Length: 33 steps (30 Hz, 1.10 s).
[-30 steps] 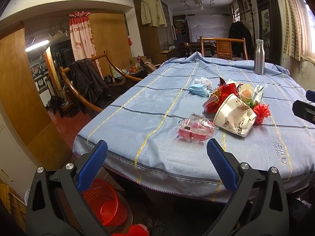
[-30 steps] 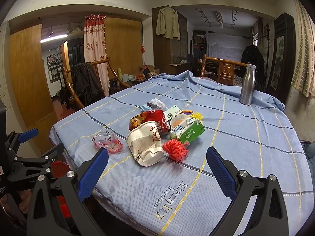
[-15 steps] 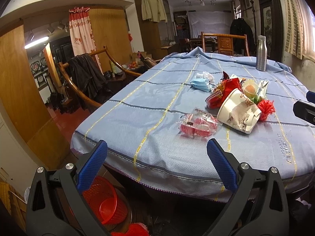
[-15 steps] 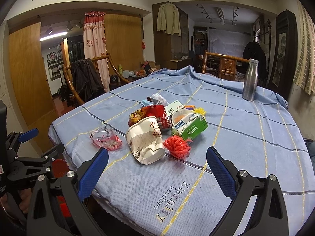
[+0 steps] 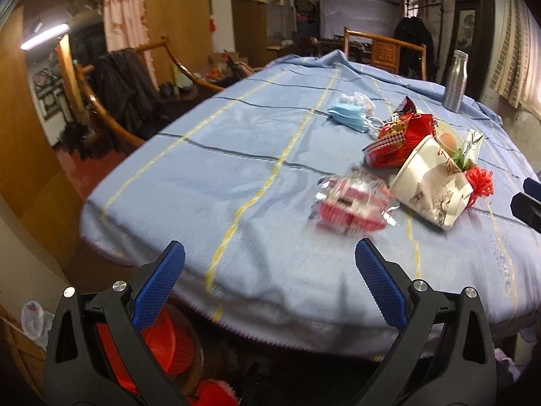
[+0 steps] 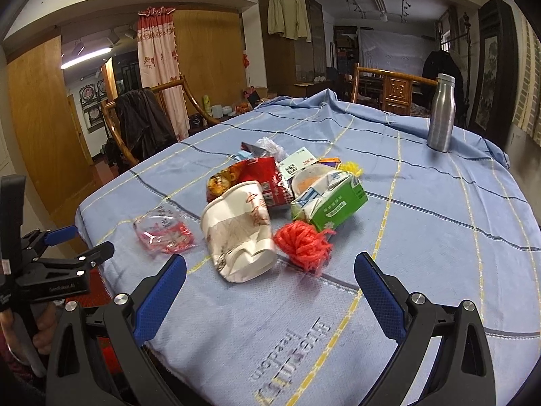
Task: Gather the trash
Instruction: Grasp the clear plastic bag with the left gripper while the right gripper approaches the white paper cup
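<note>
Both grippers have edged closer to the littered table over the past second, the left gripper (image 5: 269, 264) and right gripper (image 6: 269, 275) spread wide and empty. Nothing is collected yet: clear wrapper (image 6: 164, 234), crushed paper cup (image 6: 238, 231), red mesh ball (image 6: 302, 244), green carton (image 6: 333, 203) and face mask (image 5: 348, 116) remain on the blue cloth; a red bin (image 5: 169, 346) waits below.

The left wrist camera looked from just off the table's near edge, low, across the blue tablecloth (image 5: 236, 155) toward the far room. The right wrist camera sat higher, over the cloth; both shared the crushed paper cup (image 5: 431, 186) (image 6: 236, 233).
</note>
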{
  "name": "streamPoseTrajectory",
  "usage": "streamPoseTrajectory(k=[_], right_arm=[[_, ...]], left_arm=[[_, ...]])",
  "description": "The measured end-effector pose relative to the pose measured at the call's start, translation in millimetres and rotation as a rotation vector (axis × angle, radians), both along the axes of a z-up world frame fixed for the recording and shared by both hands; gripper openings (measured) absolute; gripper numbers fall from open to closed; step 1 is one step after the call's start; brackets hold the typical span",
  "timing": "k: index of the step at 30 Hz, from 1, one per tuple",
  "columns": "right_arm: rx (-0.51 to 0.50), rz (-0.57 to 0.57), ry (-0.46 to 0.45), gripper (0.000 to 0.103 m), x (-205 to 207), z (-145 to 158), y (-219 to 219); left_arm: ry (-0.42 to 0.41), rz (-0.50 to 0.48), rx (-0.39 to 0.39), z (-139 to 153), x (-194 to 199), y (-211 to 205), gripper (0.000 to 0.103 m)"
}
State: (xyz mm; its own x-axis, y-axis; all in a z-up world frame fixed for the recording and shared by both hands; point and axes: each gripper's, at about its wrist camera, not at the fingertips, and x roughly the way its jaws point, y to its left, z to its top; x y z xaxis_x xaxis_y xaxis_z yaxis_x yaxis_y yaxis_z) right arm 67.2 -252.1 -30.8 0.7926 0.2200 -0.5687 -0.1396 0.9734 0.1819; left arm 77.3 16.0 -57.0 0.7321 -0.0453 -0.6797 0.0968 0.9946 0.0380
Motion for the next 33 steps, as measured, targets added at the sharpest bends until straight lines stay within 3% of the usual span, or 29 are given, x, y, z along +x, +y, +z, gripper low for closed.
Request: streamPoseTrajectory(k=[8, 13, 16, 20, 23, 25, 31, 33], right_arm=[[0.042, 0.0, 0.003, 0.097, 12, -7, -18], [0.062, 0.06, -0.016, 0.097, 16, -3, -16], [0.058, 0.107, -0.026, 0.097, 21, 1, -4], [0.047, 0.165, 0.004, 0.097, 38, -3, 15], [0.028, 0.175, 0.043, 0.097, 53, -7, 27], [-0.005, 0.157, 0.058, 0.097, 59, -10, 33], [-0.125, 0.149, 0.063, 0.097, 65, -11, 52], [-0.153, 0.149, 0.058, 0.097, 67, -10, 56]], left_arm=[[0.093, -0.155, -0.03, -15, 52, -45, 0.096], [0.136, -0.163, -0.067, -21, 73, -49, 0.096], [0.118, -0.19, -0.094, -15, 71, -47, 0.096], [0.094, -0.209, -0.068, -12, 73, -50, 0.096], [0.159, -0.215, -0.052, -27, 90, -57, 0.096], [0.184, -0.223, -0.078, -29, 96, -53, 0.09], [0.124, -0.167, -0.14, -13, 95, -11, 0.052], [0.11, -0.139, -0.141, -8, 91, 2, 0.047]])
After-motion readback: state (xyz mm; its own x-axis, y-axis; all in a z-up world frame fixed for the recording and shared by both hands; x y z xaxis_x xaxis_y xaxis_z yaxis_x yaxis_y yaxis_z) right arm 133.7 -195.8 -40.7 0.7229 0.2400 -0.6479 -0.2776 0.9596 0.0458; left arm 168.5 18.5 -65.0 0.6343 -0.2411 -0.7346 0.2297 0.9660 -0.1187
